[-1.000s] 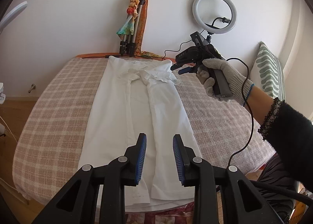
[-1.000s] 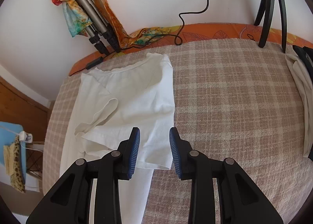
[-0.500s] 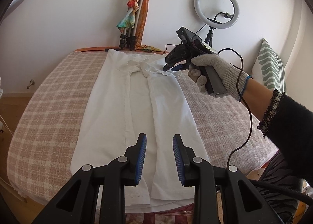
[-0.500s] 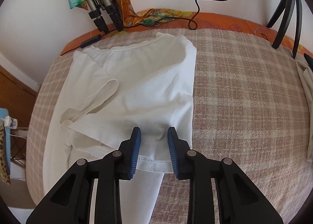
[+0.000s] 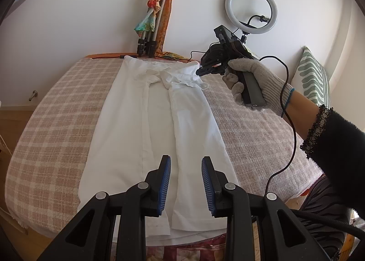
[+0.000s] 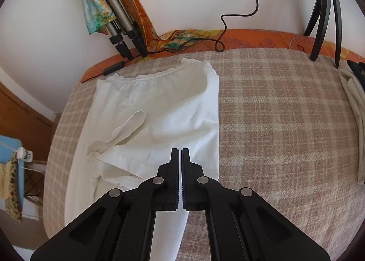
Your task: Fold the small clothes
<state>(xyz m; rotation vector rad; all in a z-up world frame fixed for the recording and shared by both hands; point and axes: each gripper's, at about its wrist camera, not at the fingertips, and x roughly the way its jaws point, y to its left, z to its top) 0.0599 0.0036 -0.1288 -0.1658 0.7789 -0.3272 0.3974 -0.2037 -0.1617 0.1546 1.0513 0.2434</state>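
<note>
White garment (image 5: pixel 157 128) lies long on plaid-covered bed (image 5: pixel 50 124), sides folded in. Our right gripper (image 6: pixel 179 153) jaws just closed, clamped on folded sleeve flap near collar end. Left gripper (image 5: pixel 186 183) jaws apart over hem, empty. We judge: lift flap low, keep edge straight.

bright, even daylight with soft shadows; both views sharp, strongly bowed with dark vignetted corners.

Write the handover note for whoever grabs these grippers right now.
Left gripper: jaws open, hovering over the near hem of the white garment, holding nothing.
Right gripper: jaws just closed at the folded-in flap near the collar end; a pinch of cloth is unconfirmed.
Garment lies lengthwise on the plaid blanket.
Done: one side folded in.
Left: probably the other side, then folding end to end.
</note>
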